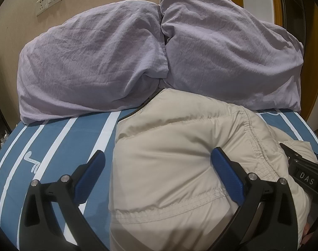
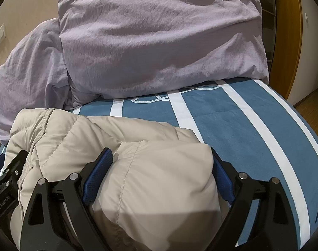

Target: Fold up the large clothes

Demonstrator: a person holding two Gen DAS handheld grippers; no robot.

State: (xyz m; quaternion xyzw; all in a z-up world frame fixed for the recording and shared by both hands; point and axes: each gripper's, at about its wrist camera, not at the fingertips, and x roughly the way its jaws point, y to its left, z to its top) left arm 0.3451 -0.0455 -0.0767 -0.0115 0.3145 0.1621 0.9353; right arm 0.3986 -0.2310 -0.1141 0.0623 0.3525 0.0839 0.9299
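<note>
The beige padded jacket (image 1: 180, 156) lies bunched on the bed (image 1: 60, 146), on its blue sheet with white stripes, just in front of two lilac pillows (image 1: 96, 62) that lean against the wall.

In the left wrist view, the left gripper (image 1: 157, 163) has its fingers spread wide. The left finger (image 1: 89, 173) stands over the bare striped sheet, beside the jacket's edge, while the right finger (image 1: 226, 173) rests against the jacket's puffed top near a stitched seam. The jacket's left edge lies between them, not pinched.

In the right wrist view, the right gripper (image 2: 161, 163) also stands wide, and a thick folded bulge of the jacket (image 2: 159, 177) fills the gap between its blue pads (image 2: 98, 177). Both pads touch the fabric at its sides; whether they squeeze it cannot be told. Part of the left gripper shows at the far left edge of this view, against the jacket.
</note>
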